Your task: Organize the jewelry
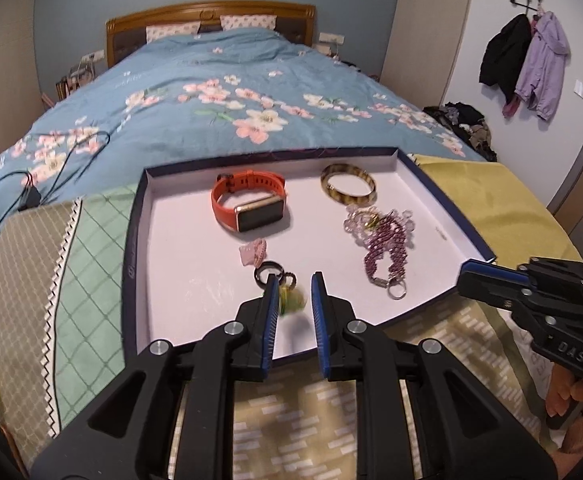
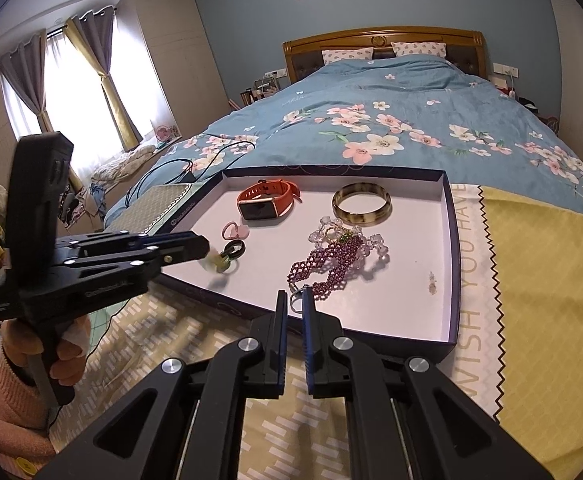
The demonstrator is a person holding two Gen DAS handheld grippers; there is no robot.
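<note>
A shallow white tray with a dark blue rim lies on the bed's foot. In it are an orange smartwatch, a tortoiseshell bangle, a purple bead bracelet with clear beads, a pink clip, a black ring and a blurred yellow-green piece. My left gripper is open over the tray's near part, the yellow-green piece between its fingers, not clamped. My right gripper is nearly closed and empty, by the bracelet's metal ring.
The tray rests on patterned mats: green-grey on the left, yellow on the right, a beige one in front. A blue floral quilt covers the bed. A black cable lies on the quilt at left.
</note>
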